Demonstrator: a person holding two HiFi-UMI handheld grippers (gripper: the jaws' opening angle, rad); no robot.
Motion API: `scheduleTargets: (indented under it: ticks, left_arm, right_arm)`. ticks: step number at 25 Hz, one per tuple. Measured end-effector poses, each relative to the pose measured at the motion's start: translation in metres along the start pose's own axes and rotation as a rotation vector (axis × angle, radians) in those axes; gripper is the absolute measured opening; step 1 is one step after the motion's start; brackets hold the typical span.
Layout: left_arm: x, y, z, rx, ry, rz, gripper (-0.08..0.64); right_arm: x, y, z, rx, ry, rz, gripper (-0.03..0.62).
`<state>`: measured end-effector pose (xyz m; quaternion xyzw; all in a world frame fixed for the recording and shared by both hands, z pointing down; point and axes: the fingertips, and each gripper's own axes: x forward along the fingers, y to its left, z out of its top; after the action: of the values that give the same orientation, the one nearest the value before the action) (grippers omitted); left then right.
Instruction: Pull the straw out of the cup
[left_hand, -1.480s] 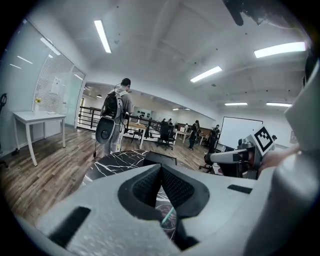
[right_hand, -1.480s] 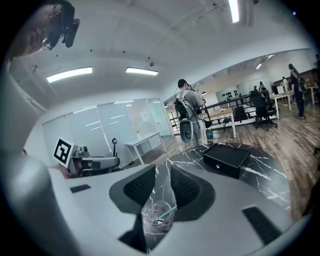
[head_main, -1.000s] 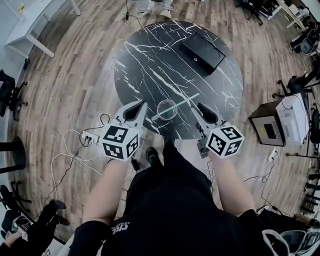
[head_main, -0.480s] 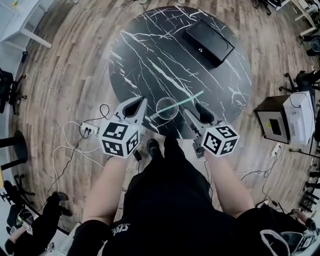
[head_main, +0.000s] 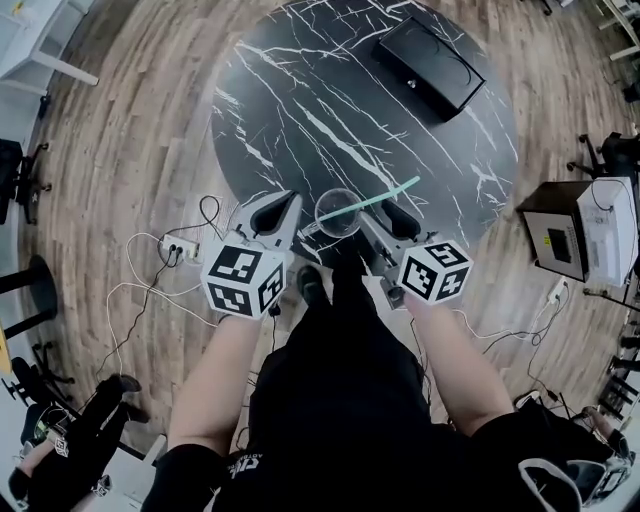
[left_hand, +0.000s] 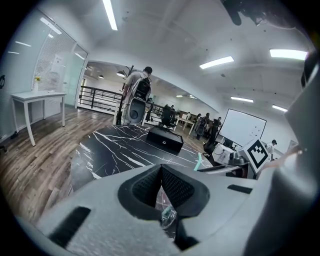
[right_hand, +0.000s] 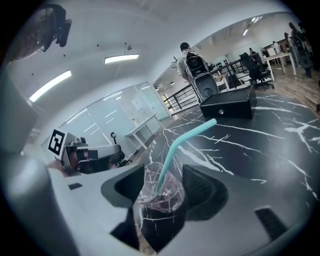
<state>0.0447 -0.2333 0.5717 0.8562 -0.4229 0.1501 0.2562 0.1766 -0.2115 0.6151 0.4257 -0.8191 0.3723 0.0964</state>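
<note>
A clear plastic cup (head_main: 338, 213) stands near the front edge of the round black marble table (head_main: 300, 110). A teal straw (head_main: 375, 199) leans out of it to the right. My right gripper (head_main: 383, 224) is just right of the cup and open. In the right gripper view the cup (right_hand: 160, 195) and straw (right_hand: 172, 152) show between its spread pads (right_hand: 200, 190), which do not press on it. My left gripper (head_main: 277, 214) is just left of the cup with its jaws together and nothing in them. In the left gripper view a bit of the cup (left_hand: 167, 217) shows below them.
A black box (head_main: 430, 65) lies at the table's far right. A white power strip with cables (head_main: 180, 250) is on the wooden floor to the left, and a printer on a stand (head_main: 575, 235) to the right. A person with a backpack (left_hand: 137, 92) stands beyond the table.
Both grippers have come down and in toward the cup, now flanking it closely. The cup and straw stand where they were.
</note>
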Motion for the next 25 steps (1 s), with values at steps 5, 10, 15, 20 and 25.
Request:
scheduleTargets:
  ticks: [5,10,15,20,25]
  left_arm:
    - [-0.002,0.008,-0.013,-0.031,0.006,0.012,0.009]
    - [-0.005,0.011,-0.019,-0.055,0.008,0.016,0.009]
    - [-0.009,0.014,-0.018,-0.066,0.002,0.02,0.009]
    - [-0.018,0.018,-0.011,-0.068,-0.019,0.029,0.009]
    - [-0.036,0.019,0.002,-0.069,-0.05,0.038,0.009]
  right_arm:
    - [0.014,-0.002,-0.009,-0.024,0.039,-0.011,0.214]
    - [0.022,-0.003,-0.007,-0.05,0.048,-0.025,0.165]
    - [0.025,-0.003,-0.006,-0.085,0.048,-0.061,0.099]
    - [0.025,0.0,-0.007,-0.118,0.055,-0.085,0.066]
    - [0.017,0.007,0.004,-0.13,0.037,-0.096,0.04]
